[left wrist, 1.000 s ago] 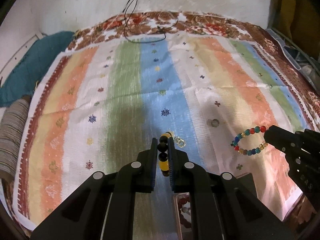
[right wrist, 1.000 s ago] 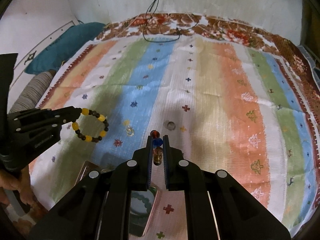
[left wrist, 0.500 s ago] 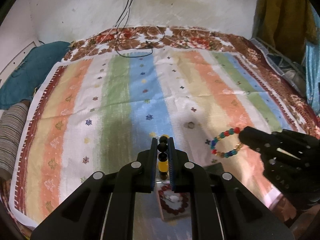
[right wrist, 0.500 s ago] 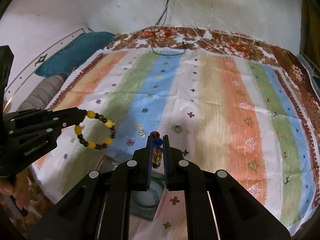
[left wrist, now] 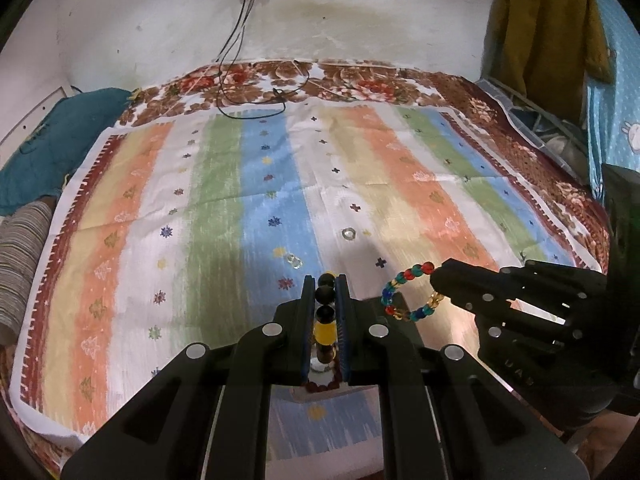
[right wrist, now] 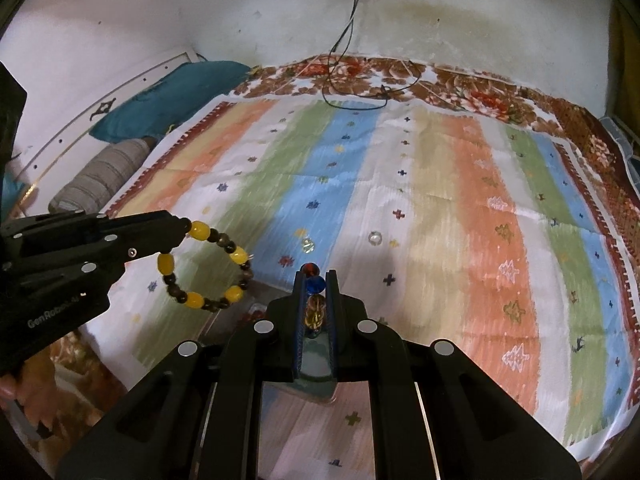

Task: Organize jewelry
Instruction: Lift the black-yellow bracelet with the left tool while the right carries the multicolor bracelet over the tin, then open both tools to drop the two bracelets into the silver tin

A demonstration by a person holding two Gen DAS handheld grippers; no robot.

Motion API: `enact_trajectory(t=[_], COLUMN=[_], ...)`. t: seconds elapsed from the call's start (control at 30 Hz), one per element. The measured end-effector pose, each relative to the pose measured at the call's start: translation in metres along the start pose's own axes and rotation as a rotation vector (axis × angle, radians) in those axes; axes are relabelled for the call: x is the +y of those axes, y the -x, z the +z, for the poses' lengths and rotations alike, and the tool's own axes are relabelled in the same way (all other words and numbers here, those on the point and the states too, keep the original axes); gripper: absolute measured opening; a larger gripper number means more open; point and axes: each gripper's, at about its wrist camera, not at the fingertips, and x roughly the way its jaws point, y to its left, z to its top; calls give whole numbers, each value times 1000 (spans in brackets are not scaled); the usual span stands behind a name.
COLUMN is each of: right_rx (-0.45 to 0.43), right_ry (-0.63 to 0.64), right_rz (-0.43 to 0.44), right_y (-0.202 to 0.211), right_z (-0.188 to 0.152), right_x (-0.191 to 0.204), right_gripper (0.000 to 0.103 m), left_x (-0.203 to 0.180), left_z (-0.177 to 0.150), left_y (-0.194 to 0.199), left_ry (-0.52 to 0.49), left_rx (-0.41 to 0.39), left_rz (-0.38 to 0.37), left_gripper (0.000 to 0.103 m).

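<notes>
My left gripper [left wrist: 325, 286] is shut on a yellow-and-dark beaded bracelet [left wrist: 325, 312]; in the right wrist view the bracelet [right wrist: 208, 268] hangs as a loop from the left gripper's tip [right wrist: 182, 226]. My right gripper [right wrist: 314, 278] is shut on a multicoloured glass-bead bracelet [right wrist: 314, 294]; in the left wrist view it [left wrist: 408, 292] hangs from the right gripper [left wrist: 438, 282]. Both are held above the striped cloth [left wrist: 224, 200]. A jewelry box [left wrist: 394, 312] lies under the grippers, mostly hidden, with a dark red bead bracelet [left wrist: 320, 384] inside.
Two small clear rings or stones lie on the cloth [left wrist: 349, 233] [left wrist: 294, 260]. A black cable [left wrist: 256, 96] runs from a wall socket onto the floral blanket. A teal pillow [left wrist: 44, 140] and a striped roll [left wrist: 20, 264] sit at left. Clothes hang at right [left wrist: 548, 28].
Both grippers have risen and pulled back from the cloth with their bracelets. The wall socket has come into view. The box now lies further under the grippers.
</notes>
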Motion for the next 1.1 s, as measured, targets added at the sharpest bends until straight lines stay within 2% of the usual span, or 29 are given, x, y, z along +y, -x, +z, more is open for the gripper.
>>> enact_trajectory(t=[0.5, 0.53, 0.57, 0.63, 0.8, 0.9, 1.03, 1.1], right_rx=[44, 46, 43, 27, 59, 80, 104, 121], right_ry=[-3, -10, -14, -30, -61, -85, -130, -144], right_rz=[40, 36, 30, 10, -18, -32, -33, -30], right_y=[-1, -2, -2, -1, -16, -30, -47, -54], right_z=[-12, -12, -11, -9, -1, 8, 17, 19], right_x=[6, 5, 4, 0, -13, -21, -33, -37], right_gripper=[11, 15, 33, 52, 53, 58, 62, 64], left_x=[-8, -7, -6, 1, 25, 36, 34, 36], left_z=[-11, -11, -12, -10, 0, 8, 13, 14], left_y=[-2, -3, -3, -4, -21, -40, -55, -62], left_ry=[-10, 0, 5, 25, 120, 163, 103, 93], left_rx=[30, 34, 37, 32, 77, 128, 149, 171], left_rz=[11, 16, 22, 42, 61, 54, 74, 70], left_gripper=[10, 11, 16, 25, 33, 34, 44, 44])
